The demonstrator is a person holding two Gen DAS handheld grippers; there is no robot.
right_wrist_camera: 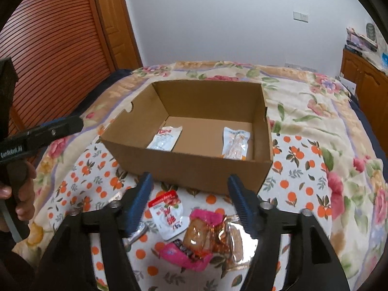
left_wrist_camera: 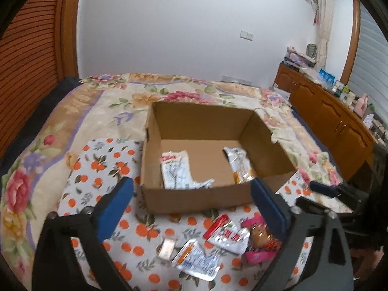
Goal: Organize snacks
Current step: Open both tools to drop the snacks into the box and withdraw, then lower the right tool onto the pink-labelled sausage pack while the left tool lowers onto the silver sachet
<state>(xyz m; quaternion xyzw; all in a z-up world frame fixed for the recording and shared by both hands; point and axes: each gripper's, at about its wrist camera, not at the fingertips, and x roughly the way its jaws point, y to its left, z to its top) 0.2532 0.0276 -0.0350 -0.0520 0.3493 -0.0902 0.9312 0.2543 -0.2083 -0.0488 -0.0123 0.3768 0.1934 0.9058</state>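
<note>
An open cardboard box (left_wrist_camera: 194, 200) (right_wrist_camera: 184, 169) sits on an orange-print cloth on the bed. Inside lie a white and red packet (left_wrist_camera: 174, 169) (right_wrist_camera: 166, 138) at the left and a white and orange packet (left_wrist_camera: 240, 165) (right_wrist_camera: 235, 143) at the right. In front of the box lie loose snacks: a red and white pouch (left_wrist_camera: 229, 236) (right_wrist_camera: 168, 218), a pink-wrapped cake (left_wrist_camera: 259, 245) (right_wrist_camera: 194, 242), a silver and orange packet (left_wrist_camera: 197, 262) and a small silver piece (left_wrist_camera: 167, 248). My left gripper (left_wrist_camera: 191, 196) is open above them. My right gripper (right_wrist_camera: 189, 189) is open over the pouch and cake.
The orange-print cloth (left_wrist_camera: 101, 169) (right_wrist_camera: 298, 177) lies on a floral bedspread (left_wrist_camera: 114, 97) (right_wrist_camera: 315, 101). A wooden cabinet (left_wrist_camera: 327, 111) with small items stands to the right. A slatted wooden door (right_wrist_camera: 53, 48) is at the left. The left gripper's side (right_wrist_camera: 41, 131) shows in the right wrist view.
</note>
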